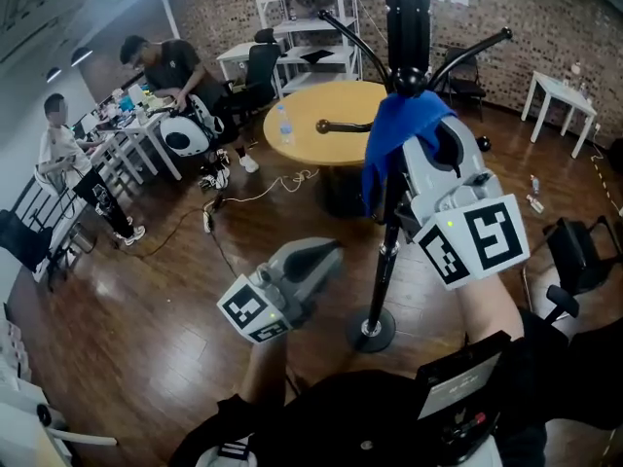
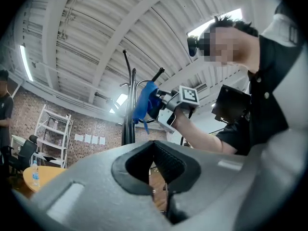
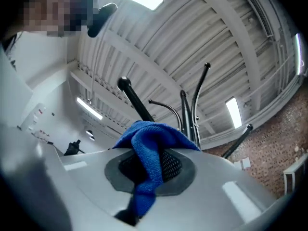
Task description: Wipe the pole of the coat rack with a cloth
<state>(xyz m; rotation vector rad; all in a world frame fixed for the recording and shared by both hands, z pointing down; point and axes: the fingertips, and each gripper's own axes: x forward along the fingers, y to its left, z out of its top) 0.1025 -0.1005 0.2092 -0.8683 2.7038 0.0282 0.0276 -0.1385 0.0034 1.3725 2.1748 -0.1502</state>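
Note:
The black coat rack pole (image 1: pixel 390 224) rises from a round base (image 1: pixel 370 331) on the wooden floor, with curved hooks at its top. My right gripper (image 1: pixel 421 146) is shut on a blue cloth (image 1: pixel 393 136), which rests against the pole just below the hooks. In the right gripper view the cloth (image 3: pixel 148 154) bulges out between the jaws, with the pole (image 3: pixel 193 115) just beyond. My left gripper (image 1: pixel 329 251) hangs lower, left of the pole and apart from it. Its jaws are shut with nothing in them (image 2: pixel 155 150). It looks up at the cloth (image 2: pixel 143 102).
Behind the rack stands a round wooden table (image 1: pixel 336 100) with a bottle (image 1: pixel 283 125) on it. Cables (image 1: pixel 255 193) trail across the floor at left. People sit at desks (image 1: pixel 136 125) far left. An office chair (image 1: pixel 576 251) is close on the right, and a white table (image 1: pixel 563 93) stands further back.

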